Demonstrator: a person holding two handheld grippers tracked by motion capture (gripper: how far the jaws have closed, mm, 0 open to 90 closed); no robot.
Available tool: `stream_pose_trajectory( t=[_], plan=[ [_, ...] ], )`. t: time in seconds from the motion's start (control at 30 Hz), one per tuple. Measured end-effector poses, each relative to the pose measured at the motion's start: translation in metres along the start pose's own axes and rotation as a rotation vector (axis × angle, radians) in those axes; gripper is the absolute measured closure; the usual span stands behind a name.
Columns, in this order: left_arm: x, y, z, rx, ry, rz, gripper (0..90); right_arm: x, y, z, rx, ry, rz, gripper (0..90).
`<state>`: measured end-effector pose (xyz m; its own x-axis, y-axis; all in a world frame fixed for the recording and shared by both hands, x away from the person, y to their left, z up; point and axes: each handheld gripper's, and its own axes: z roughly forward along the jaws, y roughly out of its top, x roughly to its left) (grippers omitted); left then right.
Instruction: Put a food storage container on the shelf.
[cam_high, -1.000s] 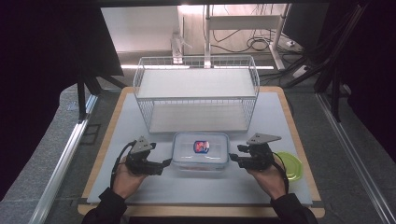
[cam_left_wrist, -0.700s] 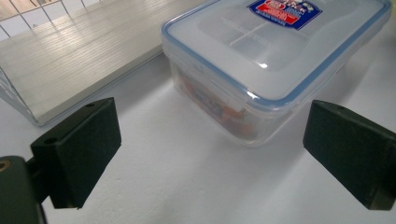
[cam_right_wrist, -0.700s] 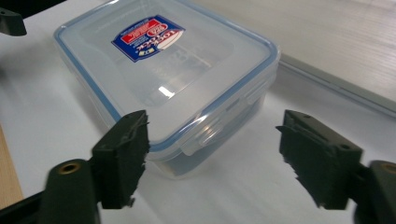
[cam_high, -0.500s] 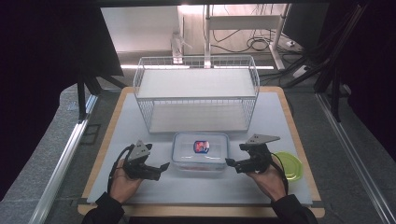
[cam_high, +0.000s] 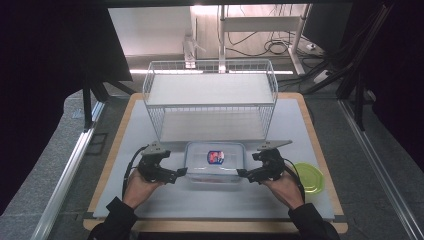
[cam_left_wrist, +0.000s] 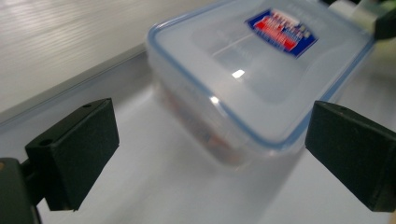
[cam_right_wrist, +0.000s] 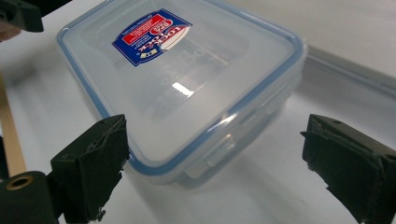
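- I see the desk (cam_high: 200, 205) brightly lit from above; surroundings dark.
- Glare spots on container lid (cam_right_wrist: 182, 88).
- Left gripper view: container soft, motion-blurred; jaws sharp.

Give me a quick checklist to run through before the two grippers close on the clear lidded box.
1. Left gripper jaws open wide: ok.
2. Right gripper jaws open wide: ok.
3. Box lies between the two grippers, one at each short end: ok.
4. Blue-rimmed lid seated flat on the box: ok on the edges that show; whether every side latch is snapped down, cannot tell.
5. Box end already inside each gripper's jaws: not ok; in both gripper views the jaws stand apart from it.
6. Wire basket behind the box and green lid beside the right hand out of the grippers' way: ok.
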<state>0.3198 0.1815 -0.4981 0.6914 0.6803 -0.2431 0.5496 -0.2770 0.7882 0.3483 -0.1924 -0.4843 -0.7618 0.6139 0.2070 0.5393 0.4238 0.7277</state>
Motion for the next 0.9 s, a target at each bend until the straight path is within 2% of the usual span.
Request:
stream_pose_trajectory(
  t=[0.07, 0.23, 0.3, 0.37, 0.43, 0.5, 0.67, 0.77, 0.87, 0.9],
  plan=[
    [0.002, 0.003, 0.006, 0.017, -0.023, -0.011, 2.4, 0.000, 0.002, 0.004, 0.011, 0.012, 0.011, 2.7],
    [0.008, 0.008, 0.022, 0.068, -0.088, -0.018, 2.1, -0.006, 0.005, 0.013, 0.039, 0.028, 0.067, 2.6],
    [0.011, 0.010, 0.030, 0.084, -0.109, -0.027, 2.9, -0.010, 0.007, 0.018, 0.048, 0.069, 0.109, 3.4],
    [0.014, 0.010, 0.038, 0.092, -0.164, -0.065, 2.4, -0.013, 0.007, 0.022, 0.054, 0.097, 0.140, 3.8],
    [0.017, 0.011, 0.043, 0.102, -0.207, -0.078, 1.6, -0.016, 0.008, 0.026, 0.066, 0.133, 0.176, 5.1],
    [0.017, 0.011, 0.047, 0.112, -0.224, -0.094, 0.3, -0.017, 0.009, 0.030, 0.070, 0.159, 0.201, 4.8],
    [0.012, 0.011, 0.043, 0.124, -0.204, -0.097, 2.0, -0.021, 0.010, 0.028, 0.086, 0.173, 0.238, 11.3],
    [0.013, 0.009, 0.033, 0.110, -0.204, -0.119, 11.4, -0.020, 0.008, 0.024, 0.097, 0.191, 0.247, 16.1],
    [0.009, 0.003, 0.023, 0.107, -0.212, -0.097, 18.0, -0.016, 0.006, 0.018, 0.095, 0.195, 0.227, 21.2],
    [0.007, 0.002, 0.021, 0.108, -0.208, -0.088, 20.1, -0.015, 0.006, 0.015, 0.084, 0.195, 0.227, 25.4]
  ],
)
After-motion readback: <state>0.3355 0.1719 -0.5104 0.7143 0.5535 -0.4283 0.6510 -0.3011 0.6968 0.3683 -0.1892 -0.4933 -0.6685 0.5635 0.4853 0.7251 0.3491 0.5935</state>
